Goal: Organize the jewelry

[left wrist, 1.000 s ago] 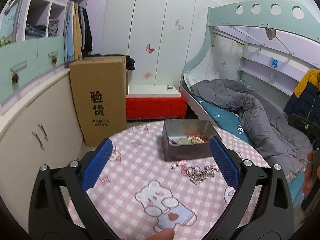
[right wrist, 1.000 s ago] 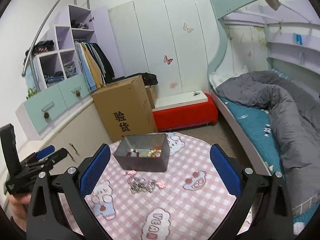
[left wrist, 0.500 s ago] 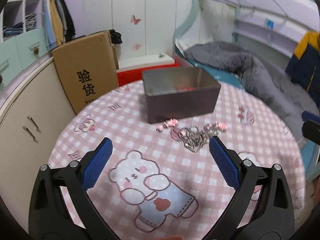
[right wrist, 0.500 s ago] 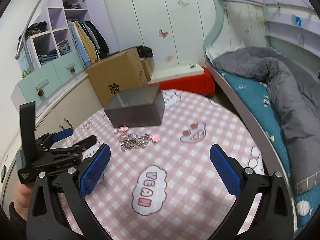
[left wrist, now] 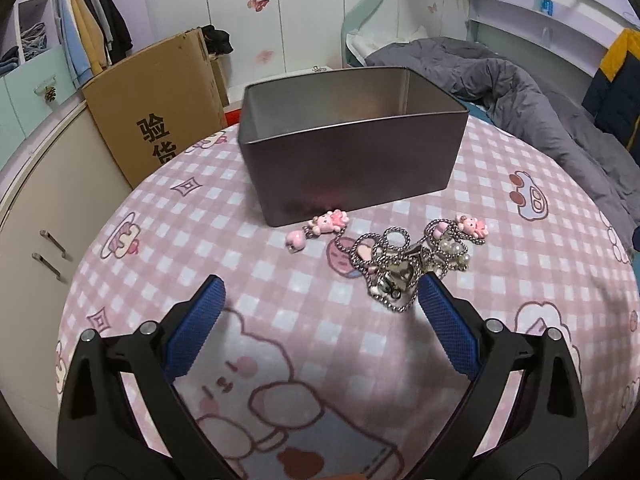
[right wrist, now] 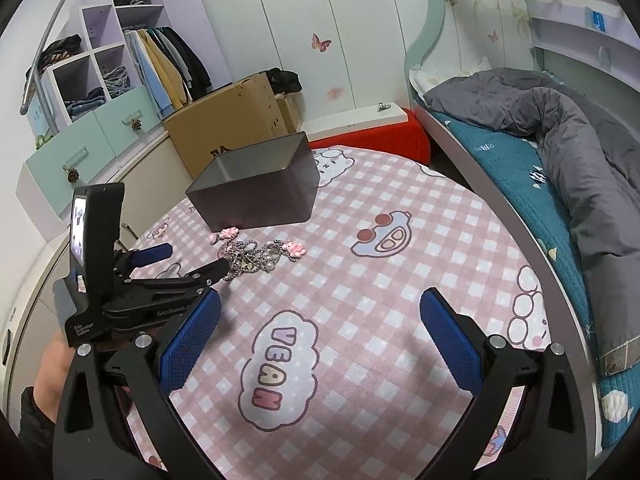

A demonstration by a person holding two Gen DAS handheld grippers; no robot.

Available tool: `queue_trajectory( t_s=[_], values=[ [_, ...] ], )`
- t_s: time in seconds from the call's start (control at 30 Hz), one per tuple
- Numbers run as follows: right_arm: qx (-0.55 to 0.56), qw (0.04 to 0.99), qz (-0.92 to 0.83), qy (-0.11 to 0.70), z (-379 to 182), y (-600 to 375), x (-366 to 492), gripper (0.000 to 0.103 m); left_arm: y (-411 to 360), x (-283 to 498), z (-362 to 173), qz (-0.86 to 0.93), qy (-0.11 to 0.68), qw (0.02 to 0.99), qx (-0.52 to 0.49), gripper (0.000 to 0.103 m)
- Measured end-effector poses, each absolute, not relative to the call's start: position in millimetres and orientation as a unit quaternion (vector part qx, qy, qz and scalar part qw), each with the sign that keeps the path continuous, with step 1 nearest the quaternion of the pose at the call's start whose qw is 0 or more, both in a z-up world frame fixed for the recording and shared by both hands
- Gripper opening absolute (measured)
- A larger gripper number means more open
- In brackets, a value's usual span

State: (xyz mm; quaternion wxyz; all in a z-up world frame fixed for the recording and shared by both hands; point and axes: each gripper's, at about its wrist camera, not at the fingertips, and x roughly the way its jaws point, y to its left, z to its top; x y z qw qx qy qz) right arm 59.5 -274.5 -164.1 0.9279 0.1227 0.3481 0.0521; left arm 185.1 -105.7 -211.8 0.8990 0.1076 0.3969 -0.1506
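Note:
A tangle of silver chain jewelry (left wrist: 404, 268) with pink charms lies on the round pink checked table (left wrist: 280, 288), just in front of a grey metal tin (left wrist: 352, 160). My left gripper (left wrist: 318, 296) hovers low before the pile, jaws wide and closing, nothing between them; its right fingertip (left wrist: 430, 288) is beside the chain. In the right wrist view the jewelry (right wrist: 256, 256) and the tin (right wrist: 256, 192) lie far left, with the left gripper (right wrist: 192, 260) reaching at the pile. My right gripper (right wrist: 320, 312) is open over bare cloth.
A cardboard box (left wrist: 156, 108) stands behind the table on the left beside low cabinets (left wrist: 44, 216). A bed with a grey duvet (right wrist: 560, 128) runs along the right. A red bench (right wrist: 372, 136) sits beyond the table. A hand (right wrist: 52, 368) holds the left tool.
Both grippers have come down toward the table. The left one moved forward to the jewelry pile, so the tin and chains loom larger. The tin's contents are now hidden behind its wall.

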Motion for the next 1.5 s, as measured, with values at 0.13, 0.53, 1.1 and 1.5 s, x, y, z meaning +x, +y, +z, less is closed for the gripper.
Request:
queue_trajectory(
  t_s=[0.13,0.53,1.1,1.5],
  values=[
    [0.127,0.926,0.052,0.352,-168,-277,61,0.096,-109,193,-216,-0.189,0.418,0.885,0.084,0.039],
    [0.124,0.923,0.054,0.359,-170,-275,63,0.096,-86,186,-212,-0.234,0.414,0.879,0.038,0.014],
    [0.116,0.921,0.056,0.368,-173,-269,67,0.096,-74,182,-208,-0.259,0.404,0.877,0.029,0.014],
    [0.082,0.919,0.077,0.378,-173,-240,87,0.096,-19,141,-176,-0.239,0.358,0.903,-0.018,0.014]
  ],
)
